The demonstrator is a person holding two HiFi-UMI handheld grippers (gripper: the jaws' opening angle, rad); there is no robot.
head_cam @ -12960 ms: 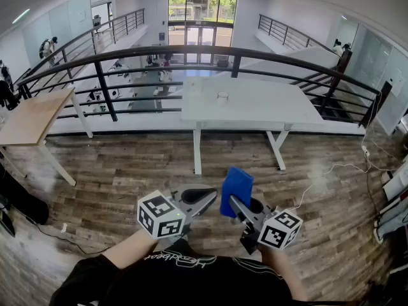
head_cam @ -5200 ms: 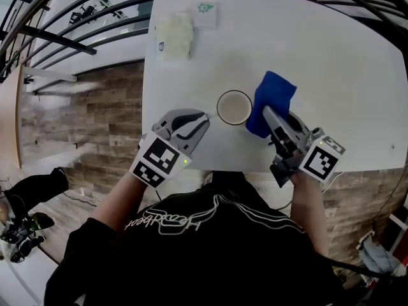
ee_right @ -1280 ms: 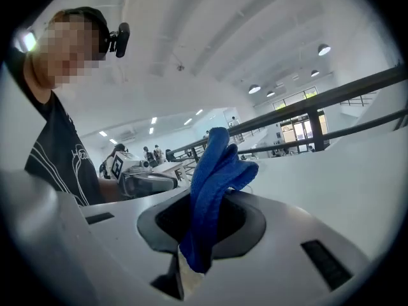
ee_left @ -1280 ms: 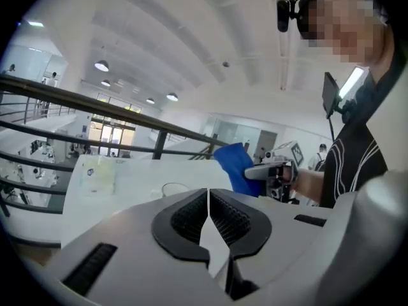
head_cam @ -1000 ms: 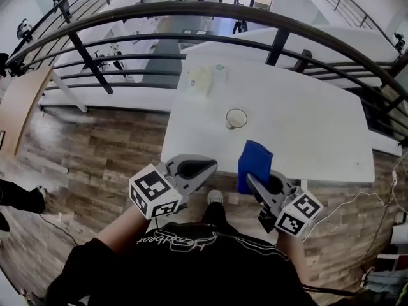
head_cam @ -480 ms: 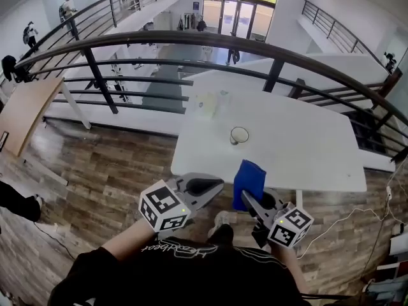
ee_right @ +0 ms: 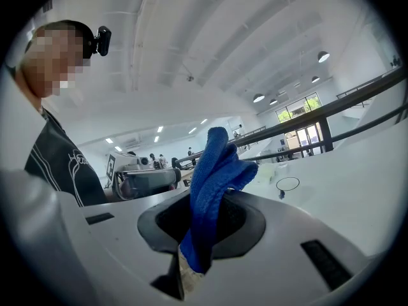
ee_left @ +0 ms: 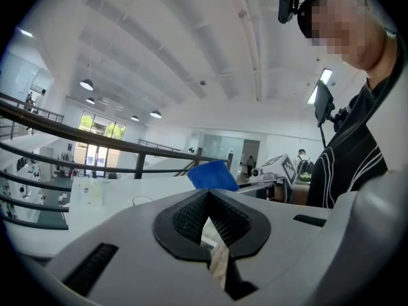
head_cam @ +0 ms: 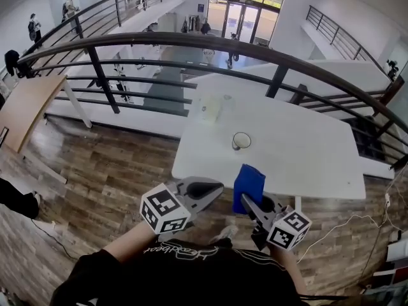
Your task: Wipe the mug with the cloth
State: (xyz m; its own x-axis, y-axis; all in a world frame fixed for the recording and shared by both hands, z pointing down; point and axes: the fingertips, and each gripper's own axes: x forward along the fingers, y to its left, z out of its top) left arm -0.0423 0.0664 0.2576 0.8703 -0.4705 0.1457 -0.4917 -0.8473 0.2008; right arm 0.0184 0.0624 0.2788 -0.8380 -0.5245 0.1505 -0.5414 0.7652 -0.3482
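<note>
Well short of the white bench (head_cam: pixel 306 161), the person stands on the wooden floor (head_cam: pixel 108 171) with both grippers held out low in front of the body. The right gripper (head_cam: pixel 247 203) pinches a blue cloth (head_cam: pixel 249 185) between its jaws; the cloth stands up out of them in a folded bunch, its top flopping forward. The left gripper (head_cam: pixel 215 187) hangs beside it, just to the left, with its jaws pressed together on nothing. The mug (head_cam: pixel 241 141) sits upright on the bench near the middle, well apart from both grippers and untouched. A pale packet (head_cam: pixel 210 109) lies further back on the bench, towards its far left corner. Beyond the bench runs a dark metal railing (head_cam: pixel 191 42).
</note>
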